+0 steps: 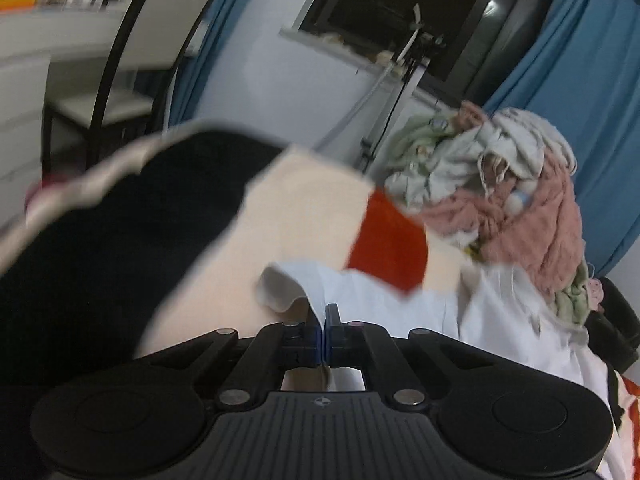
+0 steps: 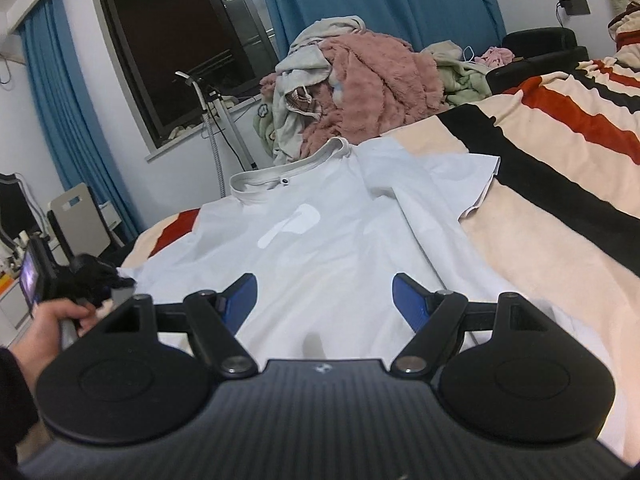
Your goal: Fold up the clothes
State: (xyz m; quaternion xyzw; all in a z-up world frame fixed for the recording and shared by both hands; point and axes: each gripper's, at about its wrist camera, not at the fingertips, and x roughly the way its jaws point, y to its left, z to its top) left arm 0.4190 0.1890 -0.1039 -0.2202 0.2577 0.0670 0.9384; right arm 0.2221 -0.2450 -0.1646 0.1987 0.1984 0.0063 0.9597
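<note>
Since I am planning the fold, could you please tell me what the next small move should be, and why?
Probably bring the right claw down onto the near edge of the white T-shirt and close it. The left claw is already shut on a fold of the shirt, while the right one is open above the cloth, holding nothing.

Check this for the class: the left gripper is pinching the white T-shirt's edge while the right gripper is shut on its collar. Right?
Not quite. The right gripper is open above the white T-shirt, holding nothing, as the right wrist view shows. The left gripper does pinch the edge.
</note>
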